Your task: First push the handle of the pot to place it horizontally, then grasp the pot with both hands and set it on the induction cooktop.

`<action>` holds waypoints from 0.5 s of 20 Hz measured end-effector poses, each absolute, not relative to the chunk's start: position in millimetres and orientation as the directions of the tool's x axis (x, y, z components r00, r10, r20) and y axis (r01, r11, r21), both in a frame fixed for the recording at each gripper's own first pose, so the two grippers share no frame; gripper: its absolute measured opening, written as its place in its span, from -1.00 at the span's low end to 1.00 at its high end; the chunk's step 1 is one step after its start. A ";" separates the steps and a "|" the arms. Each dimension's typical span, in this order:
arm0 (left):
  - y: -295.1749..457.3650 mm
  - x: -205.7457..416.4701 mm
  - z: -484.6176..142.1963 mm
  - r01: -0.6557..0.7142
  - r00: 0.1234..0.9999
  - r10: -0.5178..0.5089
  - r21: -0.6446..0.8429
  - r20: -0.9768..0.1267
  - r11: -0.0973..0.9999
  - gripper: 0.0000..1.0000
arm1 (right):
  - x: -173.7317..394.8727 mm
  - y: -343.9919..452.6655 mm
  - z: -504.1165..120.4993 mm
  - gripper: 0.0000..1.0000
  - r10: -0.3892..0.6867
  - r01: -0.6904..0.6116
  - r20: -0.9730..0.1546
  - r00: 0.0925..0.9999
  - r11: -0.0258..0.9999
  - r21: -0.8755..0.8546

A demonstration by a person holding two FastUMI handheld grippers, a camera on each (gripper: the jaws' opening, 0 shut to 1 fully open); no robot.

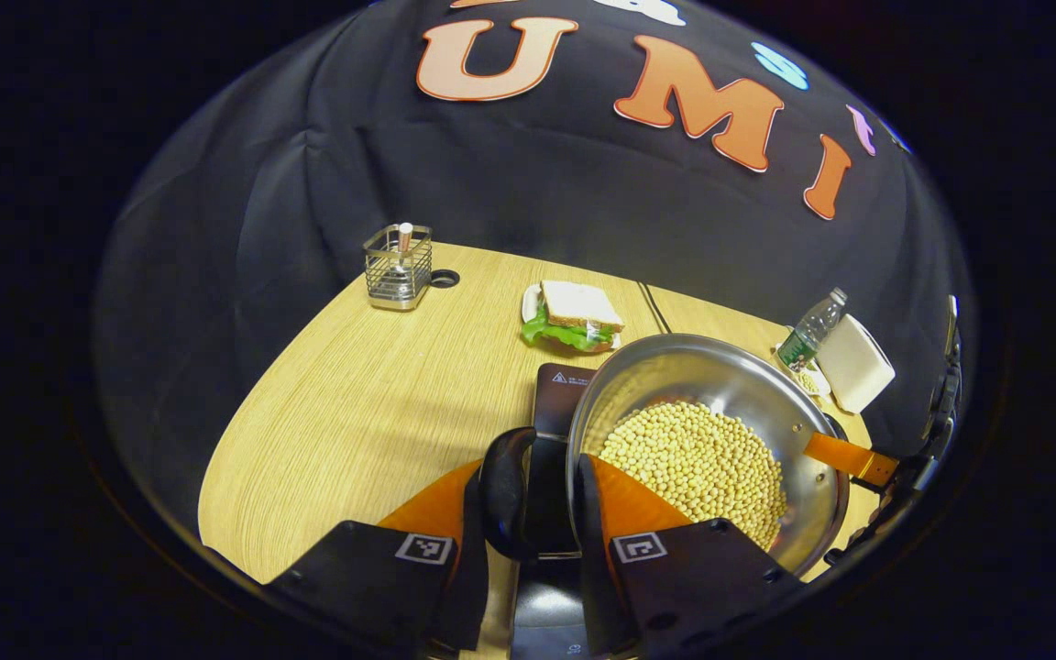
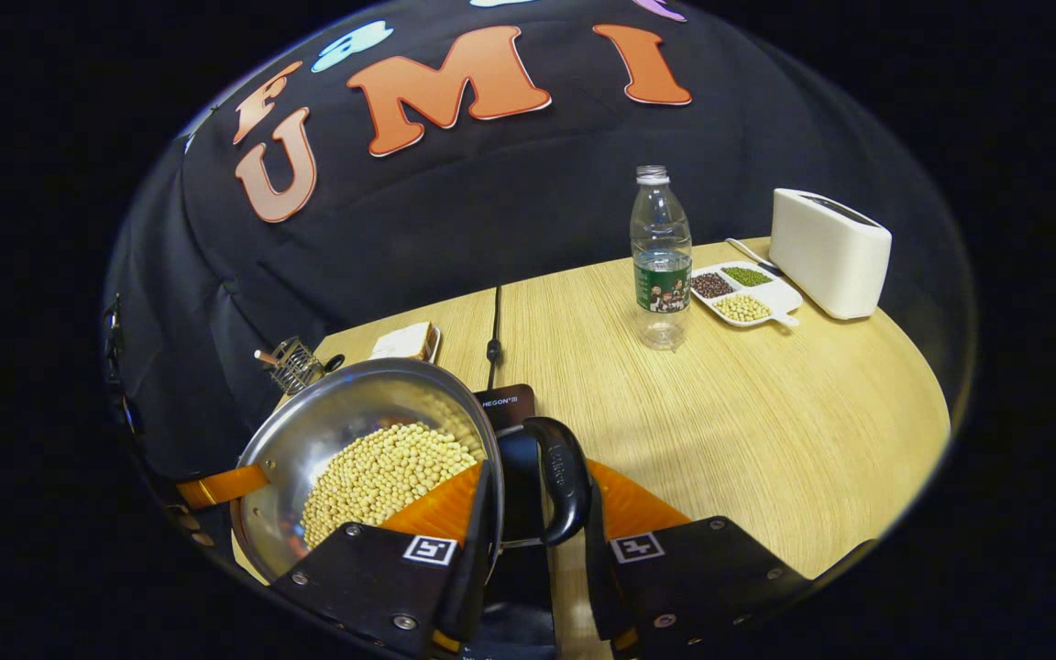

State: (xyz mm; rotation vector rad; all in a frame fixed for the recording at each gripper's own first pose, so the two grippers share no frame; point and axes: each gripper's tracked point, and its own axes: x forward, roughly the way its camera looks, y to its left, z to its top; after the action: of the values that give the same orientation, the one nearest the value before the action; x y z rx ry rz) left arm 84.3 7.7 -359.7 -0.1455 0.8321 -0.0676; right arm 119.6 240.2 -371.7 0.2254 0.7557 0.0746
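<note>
Stainless-steel round pot of yellow beans is held by its black loop handles between the left gripper and right gripper, each pinched on a handle, with the black induction cooktop directly beneath and just ahead.

Right claw clamped on pot side handle, soybeans inside, cooktop beneath on bench.

Staged kitchen corner inside a recording booth: black cloth wall backs a wooden table. Kitchen props on it: white toaster, water bottle, divided bean tray, sandwich, wire utensil holder, induction cooktop.
</note>
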 end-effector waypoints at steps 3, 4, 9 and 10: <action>7.8 84.6 -361.2 0.004 0.676 -0.122 -0.162 -0.726 0.987 0.14 | 120.5 239.8 -369.9 0.02 0.141 0.014 -0.668 0.731 0.975 0.221; 7.5 84.5 -361.3 0.002 0.676 -0.122 -0.164 -0.727 0.987 0.16 | 120.9 241.0 -370.0 0.10 0.148 0.013 -0.671 0.727 0.973 0.229; 18.1 89.4 -338.9 -0.032 0.727 -0.063 -0.126 -0.684 0.992 0.59 | 120.5 230.1 -343.1 0.56 0.141 0.007 -0.626 0.767 0.974 0.228; 19.8 90.1 -328.1 -0.036 0.747 -0.050 -0.115 -0.663 0.993 0.73 | 119.3 226.8 -333.8 0.75 0.143 0.004 -0.611 0.778 0.973 0.232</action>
State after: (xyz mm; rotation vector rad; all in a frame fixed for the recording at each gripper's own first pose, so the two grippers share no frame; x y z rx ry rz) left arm 90.1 19.8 -328.1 -0.1237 0.7278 -0.0075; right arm 119.3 226.8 -333.8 0.2264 0.6761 0.0760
